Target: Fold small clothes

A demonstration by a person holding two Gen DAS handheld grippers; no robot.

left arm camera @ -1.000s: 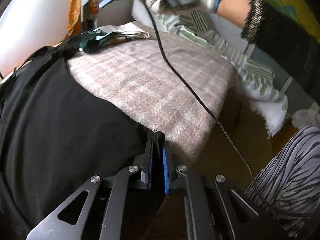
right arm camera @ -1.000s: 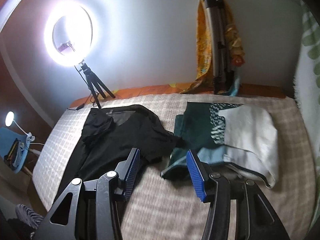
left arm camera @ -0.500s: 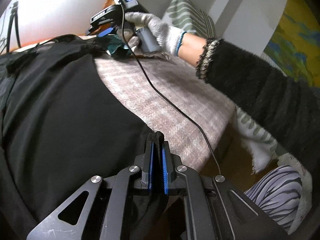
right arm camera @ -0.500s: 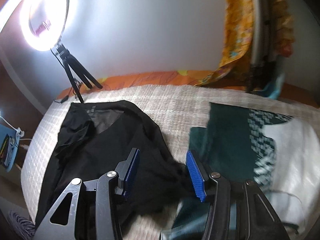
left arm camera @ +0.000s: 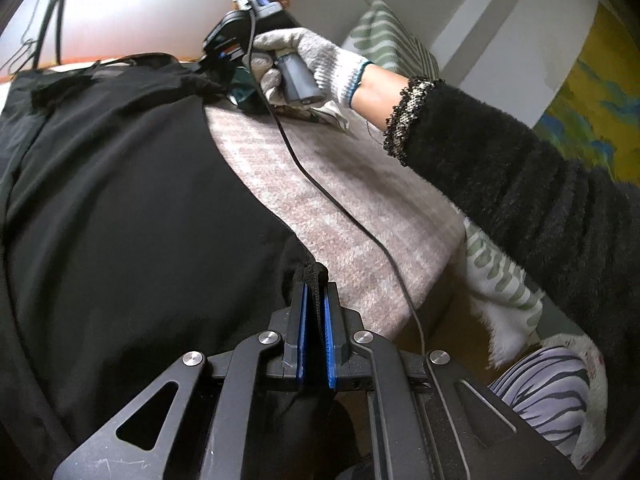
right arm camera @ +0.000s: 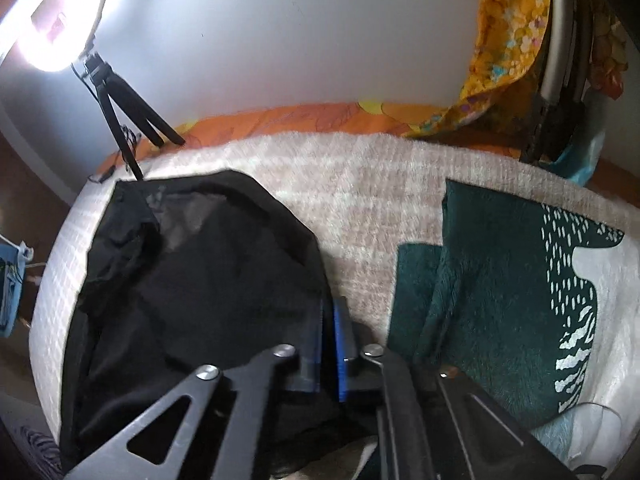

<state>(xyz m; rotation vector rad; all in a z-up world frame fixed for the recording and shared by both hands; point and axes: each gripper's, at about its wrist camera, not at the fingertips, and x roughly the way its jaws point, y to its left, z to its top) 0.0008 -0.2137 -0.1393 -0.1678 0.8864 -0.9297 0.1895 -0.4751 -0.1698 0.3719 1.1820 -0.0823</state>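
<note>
Pinching the black garment [left arm camera: 120, 200] on both sides now: my right tool [right arm camera: 330, 344], wide half a second ago, has clamped its far edge; my left tool [left arm camera: 315, 304] keeps the near hem on the bed [left arm camera: 360, 208]. Ready to fold.

black garment [left arm camera: 120, 208]: thin matt cloth, smooth, sheer where a single layer lies over the blanket.
blanket [right arm camera: 360, 184]: pale woven cloth, fuzzy and rough, faint check pattern.
left tool [left arm camera: 315, 300]: matt black plastic frame, ribbed blue pads, shiny round metal bolts.
right tool [right arm camera: 330, 344]: same black plastic and blue pads, blurred.
glove [left arm camera: 316, 60]: grey knitted cloth, coarse.
sleeve [left arm camera: 520, 184]: black fluffy knit, beaded trim at cuff.
green towel [right arm camera: 500, 280]: dark plush cloth, soft nap, white print.
cable [left arm camera: 340, 208]: smooth black rubbery sheath.
</note>
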